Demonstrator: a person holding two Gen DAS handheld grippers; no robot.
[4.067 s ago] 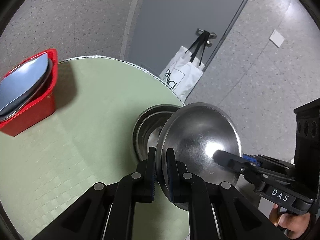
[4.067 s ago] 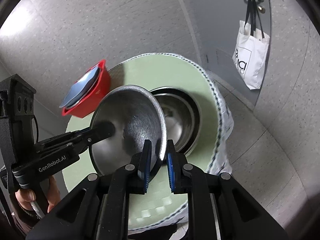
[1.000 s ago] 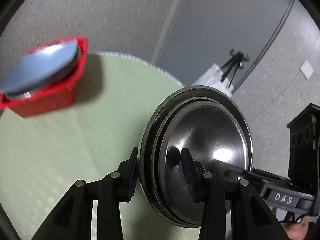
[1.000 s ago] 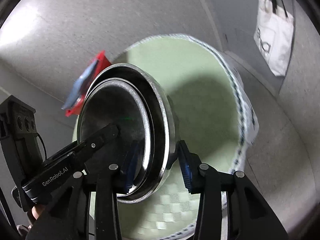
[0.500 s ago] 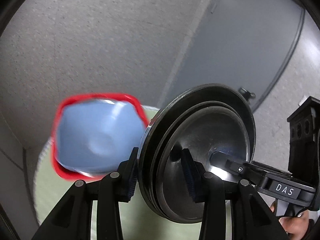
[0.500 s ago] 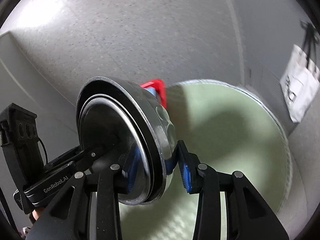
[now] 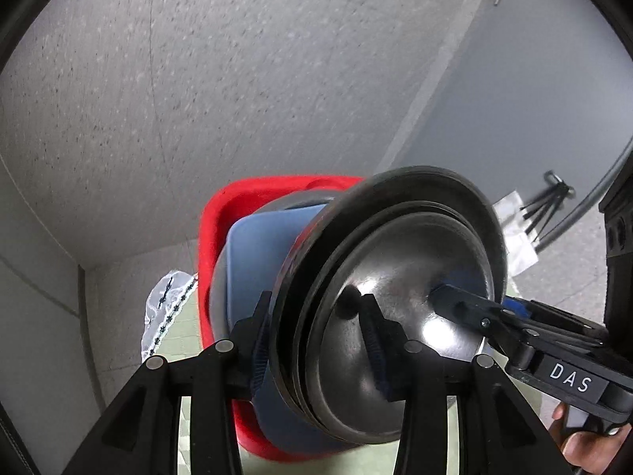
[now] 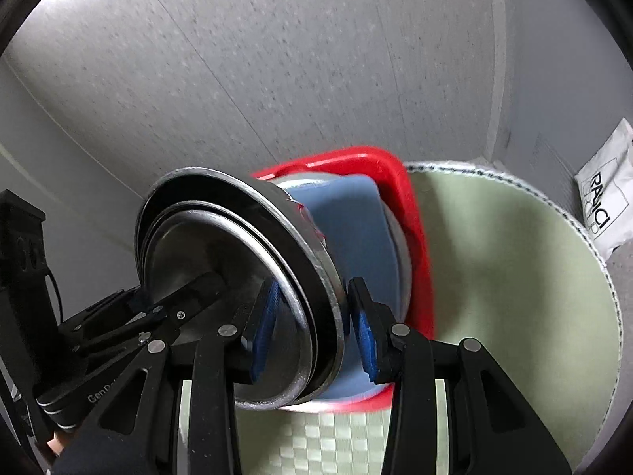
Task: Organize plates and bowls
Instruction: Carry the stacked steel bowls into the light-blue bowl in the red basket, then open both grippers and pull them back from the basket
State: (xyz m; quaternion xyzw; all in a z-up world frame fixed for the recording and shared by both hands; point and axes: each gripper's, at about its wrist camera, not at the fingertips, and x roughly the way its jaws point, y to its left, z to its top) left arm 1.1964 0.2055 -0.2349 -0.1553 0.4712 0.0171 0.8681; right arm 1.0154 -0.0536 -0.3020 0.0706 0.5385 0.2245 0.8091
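We have carried the nested steel bowls (image 7: 399, 285) from the table's right edge across to the red bin (image 8: 411, 237).
Our left gripper (image 7: 316, 340) and right gripper (image 8: 312, 328) each clamp the stack's rim, tilted against the bin's blue plate (image 8: 352, 237).

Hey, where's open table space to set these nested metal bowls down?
The green tablecloth right of the red bin is bare out to its trimmed edge. The bin is crowded with a blue plate, and the nested metal bowls sit tight against it.
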